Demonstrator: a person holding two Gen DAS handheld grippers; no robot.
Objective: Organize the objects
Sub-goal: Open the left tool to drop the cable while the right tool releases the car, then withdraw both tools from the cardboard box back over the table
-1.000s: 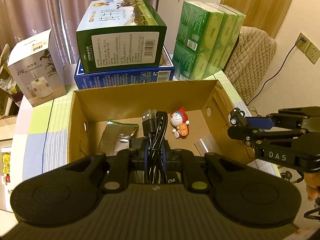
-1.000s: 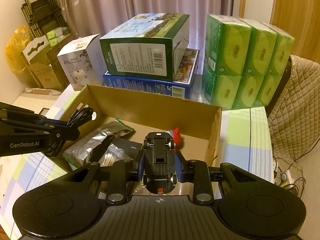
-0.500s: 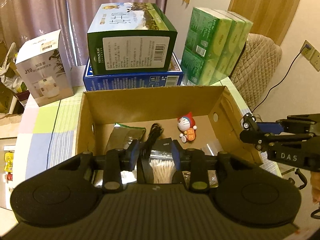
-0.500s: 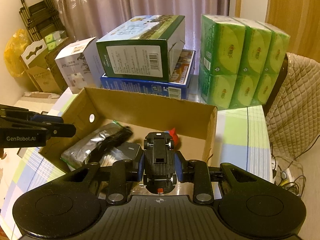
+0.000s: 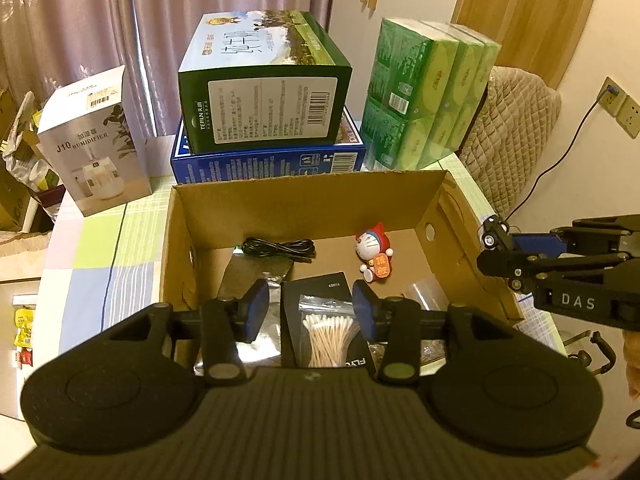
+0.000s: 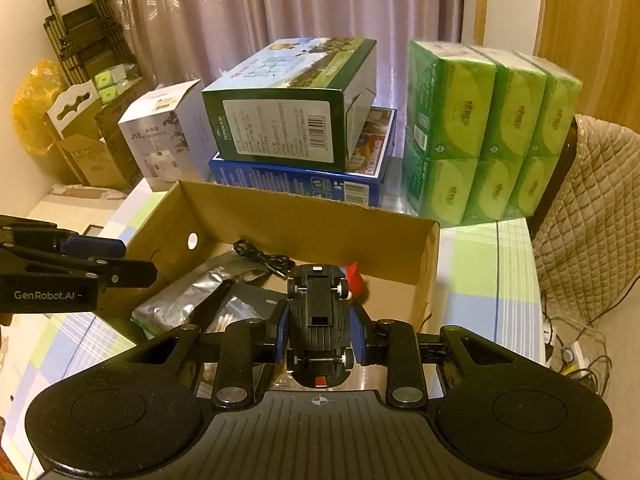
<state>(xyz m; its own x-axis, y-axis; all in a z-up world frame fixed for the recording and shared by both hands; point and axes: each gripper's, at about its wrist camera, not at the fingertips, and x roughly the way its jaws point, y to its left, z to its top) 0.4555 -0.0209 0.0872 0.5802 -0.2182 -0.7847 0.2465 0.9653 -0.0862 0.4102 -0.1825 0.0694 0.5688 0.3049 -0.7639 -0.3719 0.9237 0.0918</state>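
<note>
Above the near edge of the cardboard box [image 5: 308,196], your left gripper [image 5: 308,314] is hovering with its fingers spread wide and nothing between them. Down inside the box, a black cable [image 5: 280,249] is lying coiled near the back wall, its long axis running left to right, with one end resting on a silver foil pouch [image 5: 256,280]. Beside the pouch, a black packet of cotton swabs [image 5: 326,330] is lying flat, and a small cat figurine [image 5: 374,254] with a red hood is sitting toward the right side.

Your right gripper [image 6: 320,338] is pinching a black toy car [image 6: 320,320] by its sides. The car is turned underside up toward the camera, its long axis pointing straight ahead along the fingers toward the box's back wall. It is hanging over the box's near right part, clear of the things below.

Behind the box on the checked counter [image 5: 100,256], a green carton [image 5: 260,84] is sitting on a blue carton [image 5: 272,160], with a white humidifier box [image 5: 94,140] to the left and green tissue packs [image 5: 428,96] to the right.
</note>
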